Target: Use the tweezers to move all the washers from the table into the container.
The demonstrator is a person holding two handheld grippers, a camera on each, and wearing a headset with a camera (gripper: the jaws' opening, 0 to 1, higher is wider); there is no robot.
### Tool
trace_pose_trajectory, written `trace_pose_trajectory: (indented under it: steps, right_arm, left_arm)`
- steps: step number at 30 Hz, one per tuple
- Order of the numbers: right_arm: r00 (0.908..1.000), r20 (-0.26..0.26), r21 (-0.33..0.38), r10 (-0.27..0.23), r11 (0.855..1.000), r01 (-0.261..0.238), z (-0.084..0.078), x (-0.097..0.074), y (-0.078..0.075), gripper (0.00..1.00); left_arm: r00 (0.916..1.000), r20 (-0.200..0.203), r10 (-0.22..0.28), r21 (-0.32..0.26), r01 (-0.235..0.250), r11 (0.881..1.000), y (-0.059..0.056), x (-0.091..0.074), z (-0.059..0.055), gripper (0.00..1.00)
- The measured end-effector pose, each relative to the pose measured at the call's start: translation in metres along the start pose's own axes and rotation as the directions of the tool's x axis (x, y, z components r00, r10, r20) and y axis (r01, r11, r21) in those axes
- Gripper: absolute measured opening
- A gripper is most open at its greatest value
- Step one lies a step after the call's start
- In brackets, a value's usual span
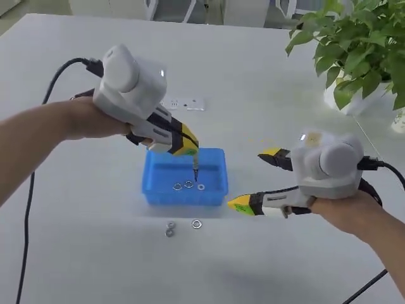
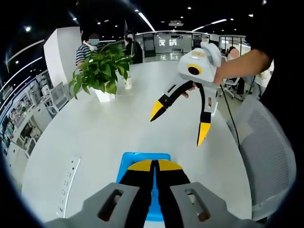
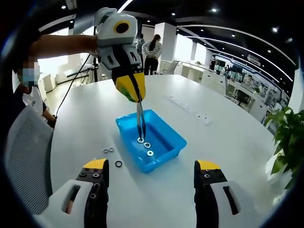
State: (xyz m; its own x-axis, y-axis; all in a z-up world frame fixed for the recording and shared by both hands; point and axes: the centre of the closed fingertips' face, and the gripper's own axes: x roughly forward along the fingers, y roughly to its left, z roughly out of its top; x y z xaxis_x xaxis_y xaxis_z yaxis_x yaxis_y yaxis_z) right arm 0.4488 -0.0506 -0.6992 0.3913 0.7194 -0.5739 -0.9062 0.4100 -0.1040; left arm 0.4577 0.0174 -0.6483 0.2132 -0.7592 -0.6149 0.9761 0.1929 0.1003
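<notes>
1. The blue container [image 1: 155, 190] sits mid-way across a white table [image 1: 82, 253], with bare tabletop on every side and the far edge at 12 o'clock
2. The left gripper [image 1: 185, 147], jaws pressed together on the tweezers [image 1: 195, 167], holds them tips-down inside the container, among the washers there
3. The right gripper [image 1: 256, 178] hovers at 3 o'clock of the container, jaws spread wide and holding nothing
4. A power strip [image 1: 186, 103] lies at 12 o'clock and a potted plant [image 1: 354, 50] stands at 2 o'clock, both well apart from the container; a black cable [image 1: 28, 190] trails at 9 o'clock
5. Three sorted washers [image 1: 188, 183] lie in the container; three loose washers [image 1: 197, 223] lie on the table at 6 o'clock, just beside its near wall
</notes>
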Motion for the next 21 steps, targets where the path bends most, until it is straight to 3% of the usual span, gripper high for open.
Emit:
trace_pose_trajectory:
  steps: [6, 21]
  right_arm:
    - [1.0, 0.005, 0.005, -0.001, 1.0, 0.001, 0.001, -0.004, 0.006, 0.74]
    - [1.0, 0.007, -0.005, 0.004, 1.0, -0.004, -0.005, -0.007, 0.019, 0.75]
  left_arm:
    - [0.9999, -0.015, -0.002, 0.003, 0.002, 1.0, -0.007, -0.007, 0.0, 0.05]
    - [0.9999, -0.004, -0.016, 0.021, 0.016, 1.0, -0.024, -0.019, 0.013, 0.05]
